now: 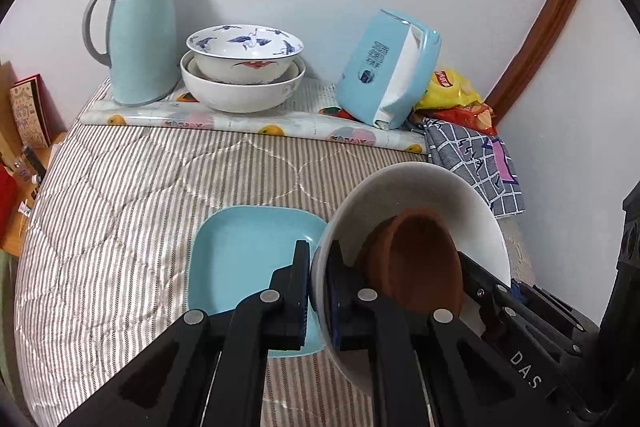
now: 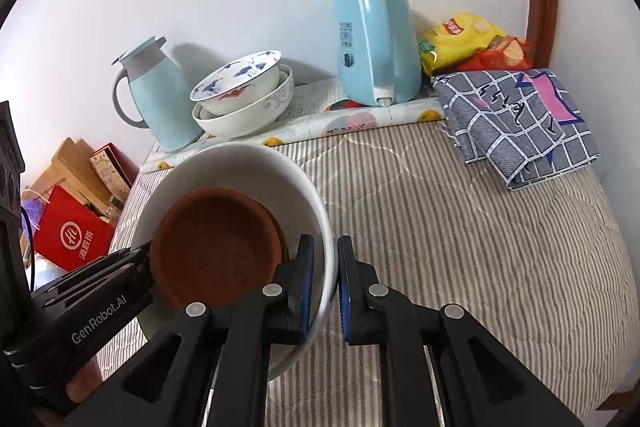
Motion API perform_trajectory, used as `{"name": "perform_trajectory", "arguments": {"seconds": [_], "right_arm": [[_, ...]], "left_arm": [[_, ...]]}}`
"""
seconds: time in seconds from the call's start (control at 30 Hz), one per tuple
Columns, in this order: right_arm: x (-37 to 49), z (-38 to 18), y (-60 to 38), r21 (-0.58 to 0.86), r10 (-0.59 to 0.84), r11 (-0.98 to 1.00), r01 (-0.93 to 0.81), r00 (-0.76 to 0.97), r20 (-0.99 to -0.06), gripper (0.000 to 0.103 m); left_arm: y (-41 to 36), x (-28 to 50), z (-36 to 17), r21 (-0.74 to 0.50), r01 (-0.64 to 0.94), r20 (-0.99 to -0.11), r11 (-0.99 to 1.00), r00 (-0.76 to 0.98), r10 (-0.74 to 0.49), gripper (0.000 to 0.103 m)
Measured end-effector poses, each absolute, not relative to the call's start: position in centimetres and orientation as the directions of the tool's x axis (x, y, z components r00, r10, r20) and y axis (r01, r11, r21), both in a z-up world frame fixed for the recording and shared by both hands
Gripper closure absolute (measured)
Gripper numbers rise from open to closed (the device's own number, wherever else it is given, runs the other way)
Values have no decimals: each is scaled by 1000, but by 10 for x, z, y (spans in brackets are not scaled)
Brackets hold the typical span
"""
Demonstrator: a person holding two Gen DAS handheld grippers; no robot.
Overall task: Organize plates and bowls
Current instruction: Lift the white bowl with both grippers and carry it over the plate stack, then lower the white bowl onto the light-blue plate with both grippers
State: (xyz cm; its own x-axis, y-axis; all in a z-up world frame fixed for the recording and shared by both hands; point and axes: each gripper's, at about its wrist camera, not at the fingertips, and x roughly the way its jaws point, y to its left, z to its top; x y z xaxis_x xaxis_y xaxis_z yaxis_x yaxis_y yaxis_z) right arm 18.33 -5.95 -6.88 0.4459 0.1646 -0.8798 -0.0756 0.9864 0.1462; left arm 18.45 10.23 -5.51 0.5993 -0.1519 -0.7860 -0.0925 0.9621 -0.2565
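At the far left, off the table's edge, a red bag and a patterned box stand beside wooden furniture, so that side is crowded close to the rim. On the striped quilted cover, the back strip is lined with a fruit-print mat carrying a pale blue jug, then two stacked bowls: a blue-patterned bowl nested in a larger plain white bowl. Right of them stands a light blue kettle, then snack bags against the wall and a folded checked cloth at the back right corner. The middle and right of the cover lie open between that back row and the near edge. A square blue plate rests flat on the cover near the front, just left of a big white bowl, which is tilted and held off the surface with a brown dish inside it. The left gripper is clamped on the bowl's left rim, one finger outside and one inside. The right gripper straddles the opposite rim, its jaws narrow, the inner pad against the wall and the outer one showing a thin gap.
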Motion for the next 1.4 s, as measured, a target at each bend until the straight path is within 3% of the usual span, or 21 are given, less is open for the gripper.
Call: {"name": "perform_trajectory", "arguments": {"seconds": [1.4], "right_arm": [[202,-141,-12,180,207,977,-112,319,-925,92]], "left_arm": [[157,204,-113,-242,-191,-853,951,510,-115,95]]}}
